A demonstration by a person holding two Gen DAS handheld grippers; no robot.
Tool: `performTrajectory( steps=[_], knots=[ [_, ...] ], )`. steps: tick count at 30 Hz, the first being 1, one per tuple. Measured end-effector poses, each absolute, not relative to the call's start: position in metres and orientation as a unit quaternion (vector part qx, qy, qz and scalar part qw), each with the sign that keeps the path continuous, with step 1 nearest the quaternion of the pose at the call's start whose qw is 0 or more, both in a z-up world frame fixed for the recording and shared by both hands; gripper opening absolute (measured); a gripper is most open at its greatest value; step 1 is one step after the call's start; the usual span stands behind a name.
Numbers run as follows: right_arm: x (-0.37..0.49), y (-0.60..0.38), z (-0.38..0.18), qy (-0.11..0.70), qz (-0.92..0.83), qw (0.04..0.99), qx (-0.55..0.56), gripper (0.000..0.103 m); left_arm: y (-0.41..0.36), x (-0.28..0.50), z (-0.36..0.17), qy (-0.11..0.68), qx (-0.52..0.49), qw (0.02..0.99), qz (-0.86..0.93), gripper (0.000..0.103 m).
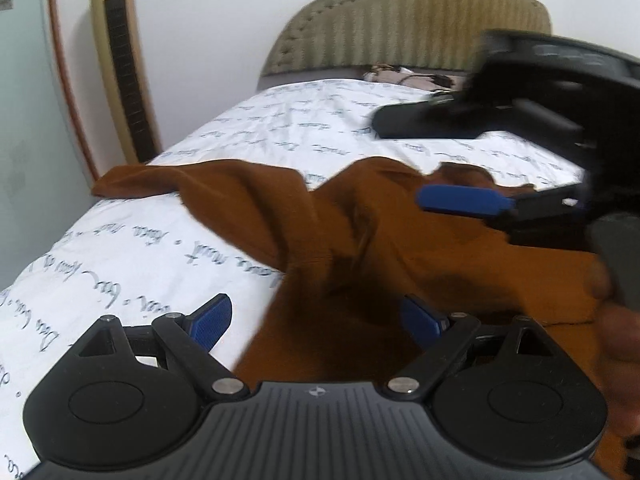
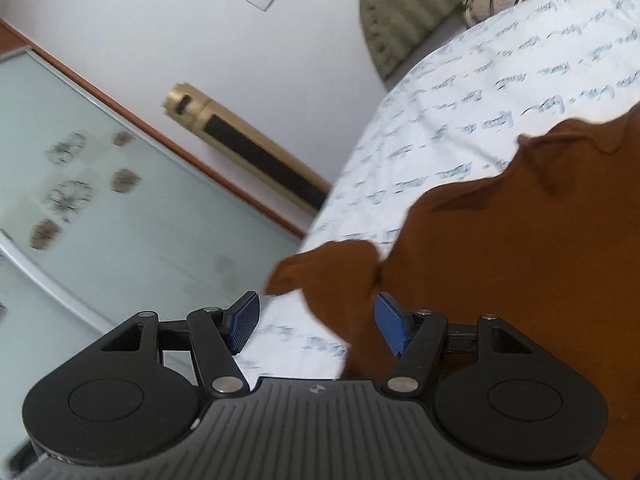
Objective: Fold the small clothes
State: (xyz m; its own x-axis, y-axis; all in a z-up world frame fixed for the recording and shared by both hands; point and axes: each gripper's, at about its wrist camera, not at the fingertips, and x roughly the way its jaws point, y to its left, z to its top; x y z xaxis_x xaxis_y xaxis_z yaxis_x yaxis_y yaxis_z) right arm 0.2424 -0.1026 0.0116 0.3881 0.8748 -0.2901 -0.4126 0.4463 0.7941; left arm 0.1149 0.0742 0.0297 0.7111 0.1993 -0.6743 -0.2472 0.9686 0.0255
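Observation:
A rumpled brown garment (image 1: 360, 232) lies on the white bed sheet with blue script print (image 1: 132, 248); one part stretches left toward the bed's edge. My left gripper (image 1: 316, 320) is open just above the garment's near part, holding nothing. My right gripper (image 1: 436, 160) comes in from the right over the garment, its jaws wide apart, one blue pad (image 1: 460, 200) above the cloth. In the right wrist view the right gripper (image 2: 316, 322) is open with the garment's edge (image 2: 500, 260) between and beyond its blue pads, not clamped.
A gold tower fan (image 1: 120, 60) stands by the white wall left of the bed. A green padded headboard (image 1: 412, 20) and a pillow (image 1: 400, 76) are at the far end. A frosted glass door (image 2: 100, 208) with a wooden frame is on the left.

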Motion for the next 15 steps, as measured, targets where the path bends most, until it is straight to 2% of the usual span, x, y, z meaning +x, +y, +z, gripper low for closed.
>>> performTrajectory(
  steps=[3,7,11,15],
  knots=[
    [0.234,-0.121,0.012,0.349,0.402,0.777,0.335,0.065,0.080,0.117,0.031,0.358,-0.054,0.925,0.116,0.092],
    [0.202,-0.200,-0.008,0.315,0.339,0.803,0.376,0.065,0.072,0.127,0.031,0.342,-0.055,0.933,0.098,0.092],
    [0.163,-0.297,-0.049,0.287,0.230,0.803,0.469,0.065,0.060,0.152,0.018,0.348,-0.045,0.932,0.090,0.092],
    [0.143,-0.350,-0.098,0.252,0.185,0.728,0.610,0.065,0.044,0.175,-0.002,0.371,-0.041,0.924,0.083,0.092]
  ],
)
